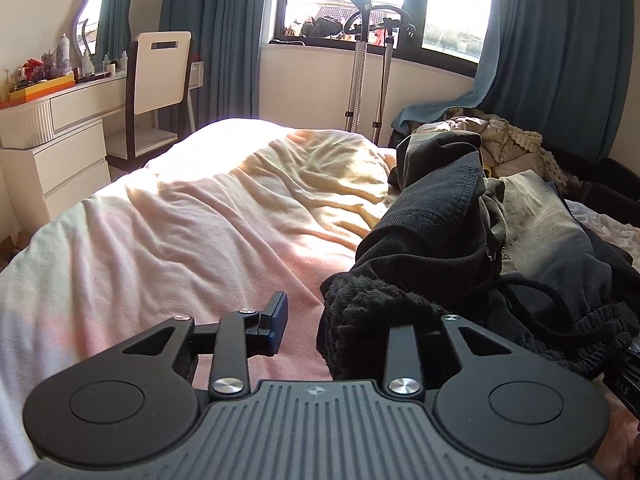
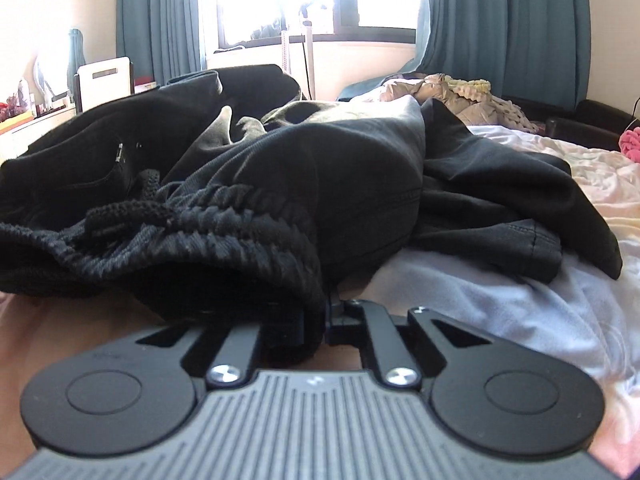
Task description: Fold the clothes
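A pile of dark clothes point(image 1: 460, 248) lies on the bed point(image 1: 200, 220), with a black garment with a ribbed elastic waistband point(image 1: 360, 320) and a drawcord at its near edge. My left gripper point(image 1: 352, 320) is open; its left finger point(image 1: 278, 320) is over the sheet and its right finger is hidden under the waistband. In the right wrist view the same black garment point(image 2: 300, 184) fills the middle. My right gripper point(image 2: 320, 320) is shut on the ribbed waistband point(image 2: 224, 232), which drapes over its left finger.
A white dresser point(image 1: 60, 148) with a mirror and bottles and a white chair point(image 1: 160, 76) stand left of the bed. A garment steamer stand point(image 1: 364, 60) is by the window. Beige clothes point(image 1: 508, 144) lie at the far right, a pink item point(image 2: 630, 142) at the bed's right edge.
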`<state>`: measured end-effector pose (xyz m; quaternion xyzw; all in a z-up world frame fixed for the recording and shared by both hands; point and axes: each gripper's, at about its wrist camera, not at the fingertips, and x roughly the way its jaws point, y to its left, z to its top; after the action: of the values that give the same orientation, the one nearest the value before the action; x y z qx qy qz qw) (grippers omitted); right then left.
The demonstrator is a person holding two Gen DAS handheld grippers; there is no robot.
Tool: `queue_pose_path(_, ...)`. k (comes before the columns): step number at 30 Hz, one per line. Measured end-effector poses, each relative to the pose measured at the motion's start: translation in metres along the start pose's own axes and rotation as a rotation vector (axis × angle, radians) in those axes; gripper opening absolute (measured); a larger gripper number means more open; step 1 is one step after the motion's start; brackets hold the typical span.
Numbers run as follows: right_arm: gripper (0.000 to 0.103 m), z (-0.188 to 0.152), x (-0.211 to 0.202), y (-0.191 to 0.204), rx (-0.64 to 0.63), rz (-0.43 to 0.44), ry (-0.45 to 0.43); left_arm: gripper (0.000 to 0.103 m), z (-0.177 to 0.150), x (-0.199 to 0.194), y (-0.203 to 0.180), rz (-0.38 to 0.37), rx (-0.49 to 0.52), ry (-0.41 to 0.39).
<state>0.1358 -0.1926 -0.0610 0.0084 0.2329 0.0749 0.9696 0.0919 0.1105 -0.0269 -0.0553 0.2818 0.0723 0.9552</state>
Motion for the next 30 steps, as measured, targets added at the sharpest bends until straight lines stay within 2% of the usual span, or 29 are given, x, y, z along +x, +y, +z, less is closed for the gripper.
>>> queue_pose_path(4, 0.008, 0.021, -0.035, -0.003, 0.009, -0.021, -0.146, 0.038, -0.005, -0.002, -0.005, 0.03, 0.036, -0.01)
queue_pose_path(5, 0.008, 0.028, -0.045, -0.004, 0.012, -0.025, -0.185, 0.042, -0.006, -0.002, -0.007, 0.036, 0.046, -0.012)
queue_pose_path(8, 0.008, 0.035, -0.072, -0.009, 0.023, -0.039, -0.219, 0.049, -0.009, -0.004, -0.009, 0.042, 0.058, -0.007)
queue_pose_path(11, 0.008, 0.04, -0.099, -0.013, 0.034, -0.055, -0.238, 0.05, -0.012, -0.006, -0.011, 0.033, 0.065, 0.016)
queue_pose_path(13, 0.008, 0.035, -0.102, -0.018, 0.048, -0.069, -0.187, 0.05, -0.015, -0.007, -0.015, 0.045, 0.1, 0.019)
queue_pose_path(16, 0.008, 0.018, -0.085, -0.03, 0.091, -0.091, -0.036, 0.052, -0.019, -0.01, -0.022, 0.055, 0.156, 0.021)
queue_pose_path(18, 0.009, 0.008, -0.07, -0.036, 0.139, -0.081, 0.017, 0.052, -0.023, -0.014, -0.026, 0.065, 0.193, 0.007)
queue_pose_path(21, 0.012, -0.007, -0.049, -0.045, 0.212, -0.062, 0.082, 0.052, -0.026, -0.029, -0.034, 0.04, 0.271, -0.033)
queue_pose_path(25, 0.015, -0.013, -0.043, -0.041, 0.208, -0.058, 0.072, 0.052, -0.038, -0.042, -0.049, 0.057, 0.442, -0.056)
queue_pose_path(28, 0.02, -0.014, -0.042, -0.037, 0.199, -0.057, 0.065, 0.052, -0.053, -0.039, -0.061, 0.137, 0.593, -0.05)
queue_pose_path(30, 0.023, -0.015, -0.04, -0.038, 0.202, -0.053, 0.065, 0.052, -0.058, -0.037, -0.065, 0.157, 0.625, -0.043)
